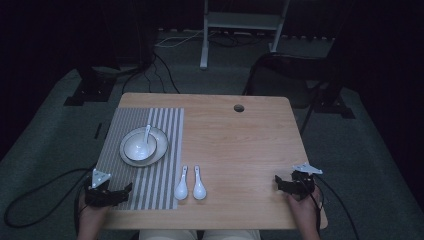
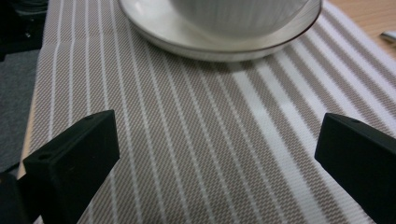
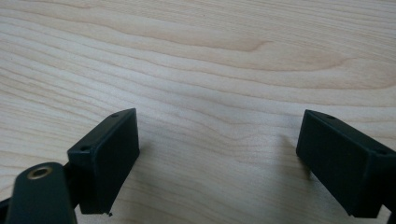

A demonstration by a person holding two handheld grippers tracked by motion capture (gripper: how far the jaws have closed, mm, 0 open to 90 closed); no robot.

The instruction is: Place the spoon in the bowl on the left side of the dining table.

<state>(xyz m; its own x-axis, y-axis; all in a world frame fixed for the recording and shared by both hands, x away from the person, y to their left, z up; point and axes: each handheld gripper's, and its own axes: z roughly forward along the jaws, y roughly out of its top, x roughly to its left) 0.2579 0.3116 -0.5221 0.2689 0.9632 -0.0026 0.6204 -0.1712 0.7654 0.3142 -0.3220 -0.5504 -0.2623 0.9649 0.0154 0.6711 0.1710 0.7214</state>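
Note:
A white bowl [image 1: 140,146] with a white spoon [image 1: 146,136] in it sits on a white plate [image 1: 161,148] on the striped placemat [image 1: 165,125] at the table's left. Two more white spoons [image 1: 181,184] [image 1: 199,184] lie side by side on the wood just right of the mat. My left gripper [image 1: 125,192] rests open on the mat's near left corner. In the left gripper view the plate [image 2: 187,39] and bowl [image 2: 243,16] stand just ahead of the jaws. My right gripper [image 1: 279,183] rests open on bare wood near the table's right front corner.
The wooden table [image 1: 240,145] has a round cable hole [image 1: 239,107] near its far edge. A dark chair [image 1: 295,70] stands behind the table's right side. Cables [image 1: 45,185] trail over the grey carpet.

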